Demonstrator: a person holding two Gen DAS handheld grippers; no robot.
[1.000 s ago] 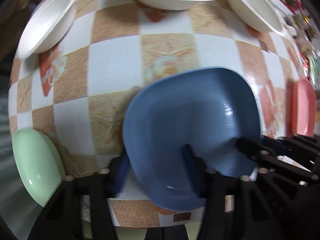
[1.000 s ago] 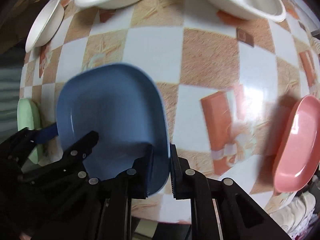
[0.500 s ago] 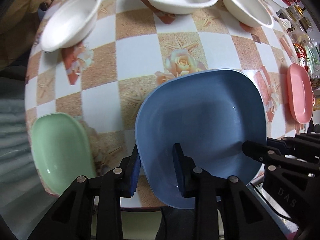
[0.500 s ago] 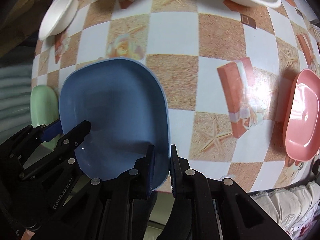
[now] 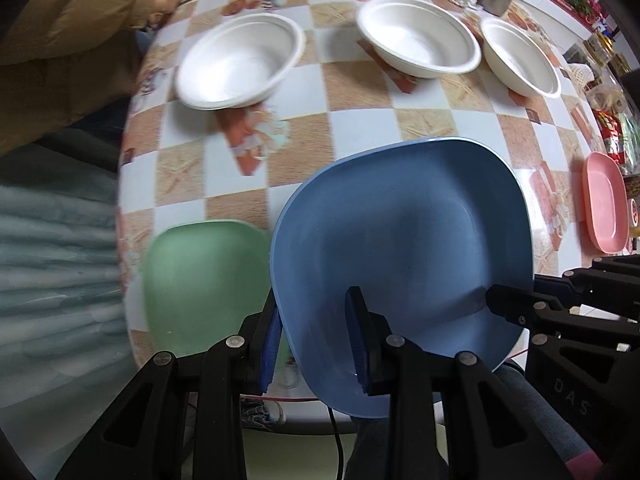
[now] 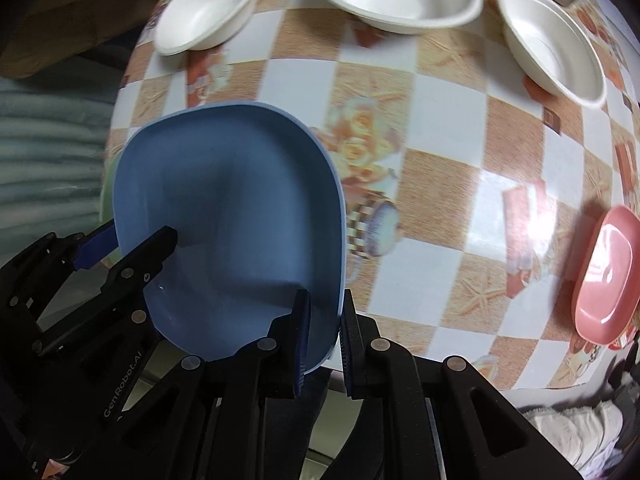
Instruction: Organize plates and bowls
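Blue plate (image 5: 404, 248) pinched at its near rim by both claws — left (image 5: 316, 336), right (image 6: 323, 336) — beside green plate (image 5: 200, 280), past the table edge (image 5: 132, 320).

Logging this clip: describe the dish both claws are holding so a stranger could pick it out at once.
Start at the round table with the orange-and-white checked cloth. At its near edge, beside the green rounded-square plate, is the big blue rounded-square plastic plate. It alone is blue and gripped by the left claw and right claw.
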